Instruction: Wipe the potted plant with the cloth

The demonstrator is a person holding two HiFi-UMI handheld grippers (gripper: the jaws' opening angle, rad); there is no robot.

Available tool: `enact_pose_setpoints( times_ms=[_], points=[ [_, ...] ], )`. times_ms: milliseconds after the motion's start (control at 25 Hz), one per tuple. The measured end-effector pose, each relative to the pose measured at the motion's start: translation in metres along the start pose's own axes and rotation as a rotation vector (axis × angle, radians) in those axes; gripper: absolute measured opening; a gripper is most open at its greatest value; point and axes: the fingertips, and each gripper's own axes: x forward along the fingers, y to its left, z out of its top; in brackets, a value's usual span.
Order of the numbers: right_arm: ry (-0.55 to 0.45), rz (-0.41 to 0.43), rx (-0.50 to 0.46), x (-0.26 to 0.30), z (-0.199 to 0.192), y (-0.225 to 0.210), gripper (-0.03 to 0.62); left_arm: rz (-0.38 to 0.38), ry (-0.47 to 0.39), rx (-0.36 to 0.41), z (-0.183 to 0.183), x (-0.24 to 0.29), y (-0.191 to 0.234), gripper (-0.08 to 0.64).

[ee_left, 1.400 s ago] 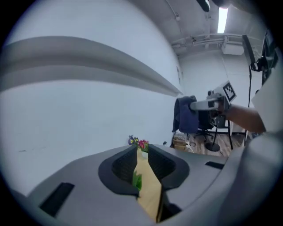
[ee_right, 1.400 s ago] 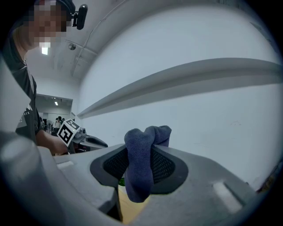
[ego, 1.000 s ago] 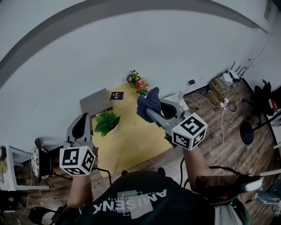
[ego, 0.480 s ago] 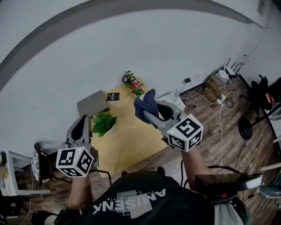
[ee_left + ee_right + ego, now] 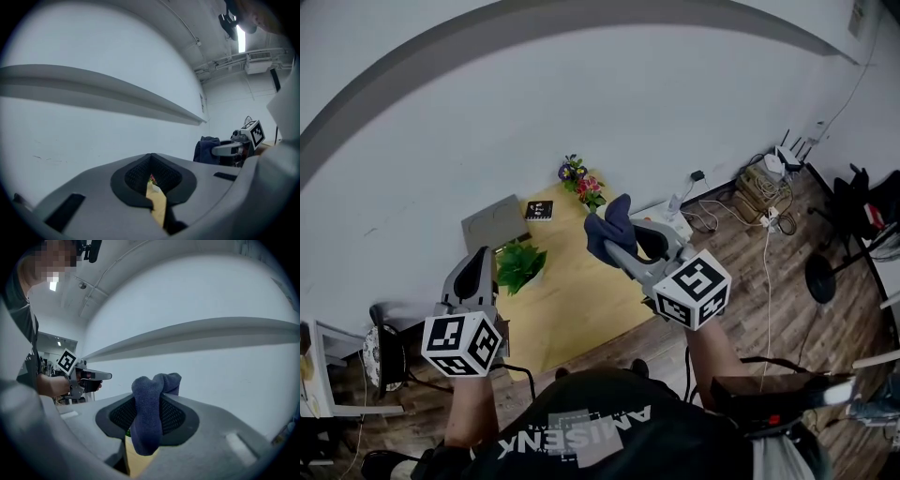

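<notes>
The potted plant [image 5: 522,265], green and leafy, stands at the left edge of the small wooden table [image 5: 577,295]. My left gripper [image 5: 477,257] hangs just left of the plant and above it, shut and empty; its jaws [image 5: 151,165] meet with only the table seen through the slit. My right gripper [image 5: 617,244] is held over the table's right side, shut on a dark blue cloth [image 5: 608,226]. In the right gripper view the cloth [image 5: 149,416] bulges up between the pads and droops in front. The plant is hidden in both gripper views.
A bunch of colourful flowers [image 5: 580,182], a small black book [image 5: 538,210] and a grey flat panel [image 5: 494,221] sit at the table's far side by the white wall. Cables and boxes [image 5: 766,183] lie on the wood floor at right, and a chair [image 5: 382,354] stands at left.
Both grippers stay almost where they were, the cloth still in the right one. The head view has shifted slightly, so the table sits a little further left.
</notes>
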Motion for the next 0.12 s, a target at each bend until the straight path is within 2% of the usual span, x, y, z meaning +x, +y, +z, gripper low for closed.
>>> enact_pose_setpoints(
  times_ms=[120],
  points=[
    [0.000, -0.017, 0.011, -0.0019, -0.0028, -0.0012, 0.130, -0.015, 0.005, 0.005, -0.0019, -0.0005, -0.0048, 0.002]
  ],
)
